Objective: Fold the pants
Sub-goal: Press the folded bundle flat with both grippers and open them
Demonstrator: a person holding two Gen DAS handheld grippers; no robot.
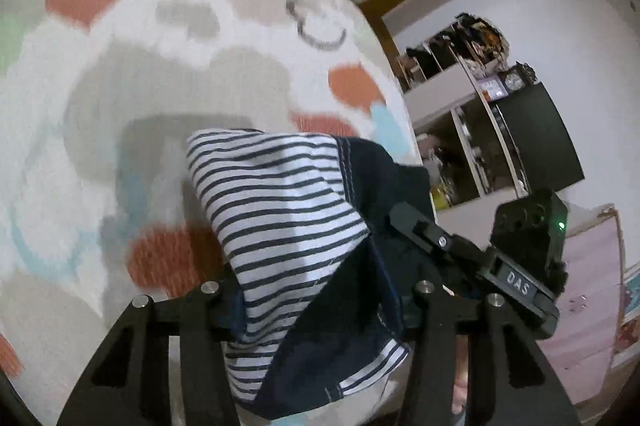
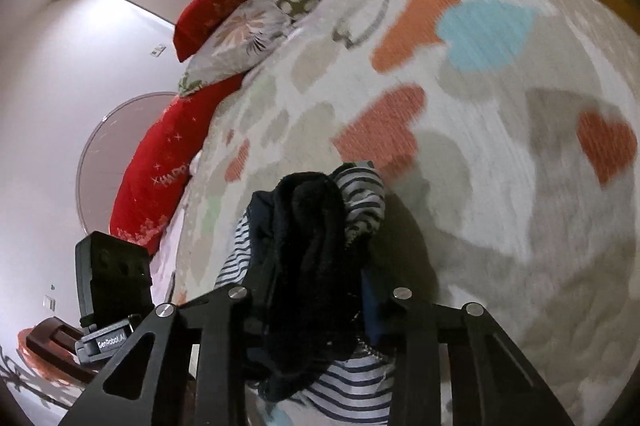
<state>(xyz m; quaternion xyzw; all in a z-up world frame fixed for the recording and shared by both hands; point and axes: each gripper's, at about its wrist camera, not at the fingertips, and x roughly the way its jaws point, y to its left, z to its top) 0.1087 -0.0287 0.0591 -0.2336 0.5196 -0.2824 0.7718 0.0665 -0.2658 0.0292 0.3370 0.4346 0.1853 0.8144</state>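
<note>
We hold pants [image 1: 304,226]: left gripper [image 1: 316,310] and right gripper [image 2: 316,310] each pinching fabric above bed [image 1: 160,65].

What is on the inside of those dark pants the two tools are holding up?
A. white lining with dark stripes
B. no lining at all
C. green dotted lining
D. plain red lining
A: the pants held between the left tool and right tool show white cloth with dark stripes under the dark outer fabric.
</note>
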